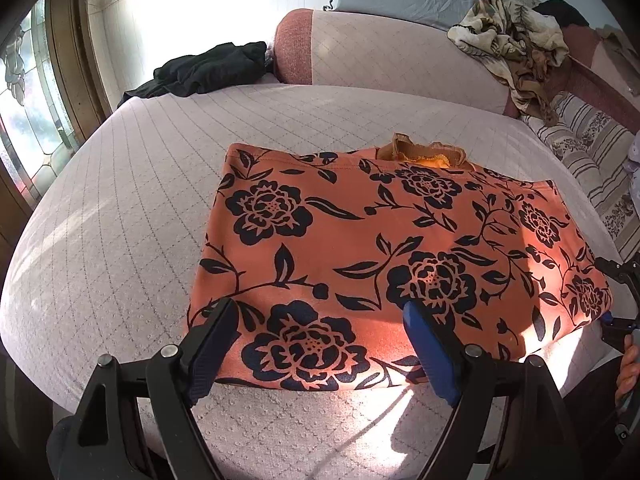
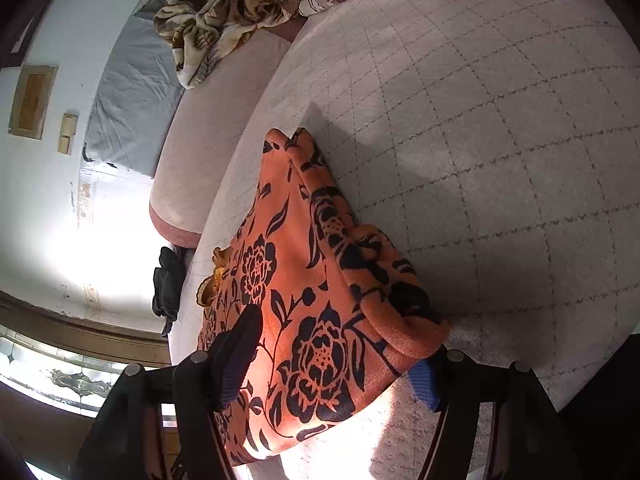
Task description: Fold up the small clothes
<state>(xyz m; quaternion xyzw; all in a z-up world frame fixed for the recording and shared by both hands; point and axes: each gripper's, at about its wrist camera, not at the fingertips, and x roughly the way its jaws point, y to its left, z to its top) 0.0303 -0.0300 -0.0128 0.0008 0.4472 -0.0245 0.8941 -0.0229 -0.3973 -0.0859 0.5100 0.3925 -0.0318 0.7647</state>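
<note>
An orange garment with dark blue flowers [image 1: 360, 248] lies flat on the pale quilted bed [image 1: 120, 208]. My left gripper [image 1: 320, 340] hovers open over the garment's near edge, with one finger at each side of a large flower. At the far right of that view my right gripper [image 1: 610, 296] straddles the garment's right corner, a person's hand behind it. In the right wrist view the garment's [image 2: 316, 320] thick folded edge lies between the right gripper's [image 2: 332, 364] wide-set fingers. One finger rests over the cloth and the blue pad [image 2: 424, 384] sits at the fold. No firm pinch shows.
A small brown and orange garment [image 1: 428, 154] peeks out behind the orange one. Black clothes [image 1: 208, 68] lie at the bed's far left. A beige patterned cloth [image 1: 512, 40] is heaped on the pink bolster [image 1: 380, 64]. A striped cushion [image 1: 580, 148] lies at the right.
</note>
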